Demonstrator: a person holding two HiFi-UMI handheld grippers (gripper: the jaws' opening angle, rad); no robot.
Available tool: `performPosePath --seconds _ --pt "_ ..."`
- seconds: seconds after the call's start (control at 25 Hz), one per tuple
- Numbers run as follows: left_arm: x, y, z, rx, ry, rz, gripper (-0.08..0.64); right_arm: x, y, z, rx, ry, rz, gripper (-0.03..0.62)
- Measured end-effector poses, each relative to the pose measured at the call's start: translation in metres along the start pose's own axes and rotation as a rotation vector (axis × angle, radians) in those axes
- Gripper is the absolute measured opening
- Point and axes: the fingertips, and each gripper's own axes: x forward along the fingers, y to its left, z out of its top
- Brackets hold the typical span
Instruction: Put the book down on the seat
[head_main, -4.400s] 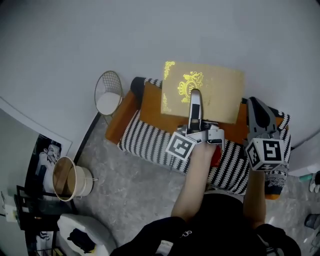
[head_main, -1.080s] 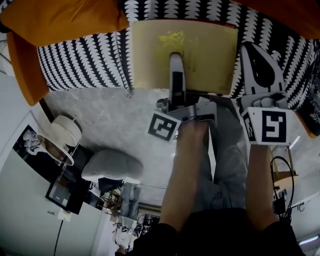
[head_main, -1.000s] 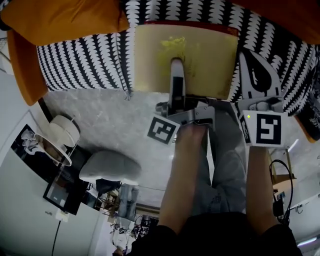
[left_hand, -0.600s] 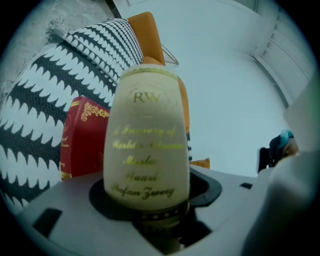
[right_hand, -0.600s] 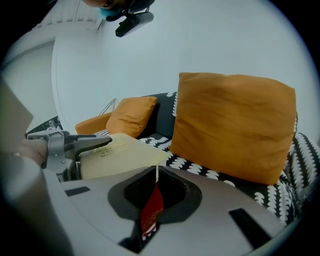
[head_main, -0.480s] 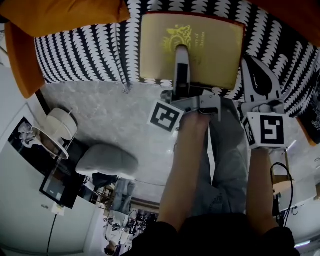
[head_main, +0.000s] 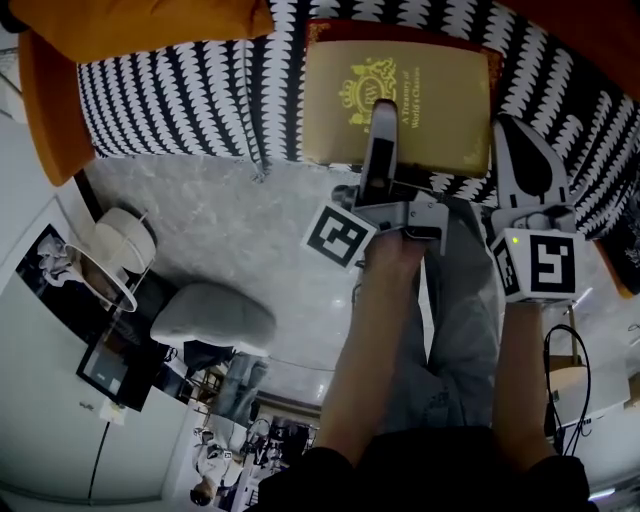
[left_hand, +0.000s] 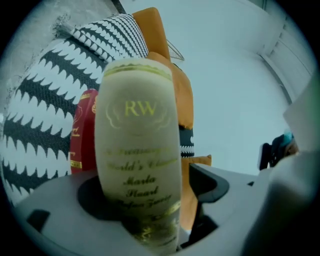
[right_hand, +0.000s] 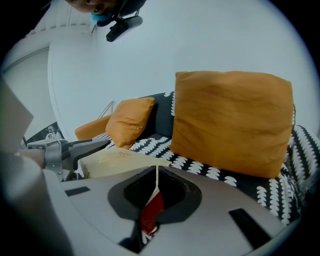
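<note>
The book (head_main: 400, 95), gold-covered with a red spine, lies flat on the black-and-white patterned seat (head_main: 180, 100), near its front edge. My left gripper (head_main: 382, 115) reaches over the cover; its jaws have just been opening and stand open. The book (left_hand: 137, 150) is still between them, with a gap beside one finger (left_hand: 212, 182). The lower finger is hidden under the book in the head view. My right gripper (head_main: 515, 130) is shut with nothing held. It hovers just right of the book's right edge, and its closed tips (right_hand: 157, 175) meet over the book's red edge.
Orange cushions (head_main: 130, 25) (right_hand: 232, 122) (right_hand: 129, 120) lean on the sofa's back and arm. In front lies a grey marble floor (head_main: 220, 230) with a grey pouf (head_main: 212, 318) and a small round lamp (head_main: 115, 255). The person's grey trouser leg (head_main: 455, 300) is under my arms.
The book has come down flat onto the seat and its gold title now shows clearly. The left gripper's jaws have spread apart around it. The right gripper has sunk slightly, still shut.
</note>
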Motion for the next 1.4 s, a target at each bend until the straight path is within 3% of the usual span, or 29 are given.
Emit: performPosePath --seconds 0.44,0.52,0.76,1.16,1.4 --pt "-0.008 0.016 0.003 -0.012 0.013 0.012 0.380 -0.020 0.015 -0.011 0.045 -0.016 0.039 0.035" --pt "-0.003 0.015 0.003 -0.004 0.018 0.009 0.380 -0.028 0.019 -0.015 0.026 0.002 0.061 0.144" --pt "0.004 0.014 0.003 -0.011 0.024 0.006 0.380 -0.027 0.054 -0.035 -0.072 0.104 0.211 0.295" --pt "0.003 0.022 0.006 -0.040 0.043 -0.015 0.380 -0.008 0.059 -0.048 -0.050 0.125 0.268 0.285" --pt "0.008 0.023 0.001 -0.071 0.096 -0.057 0.380 -0.005 0.056 -0.048 -0.062 0.150 0.182 0.260"
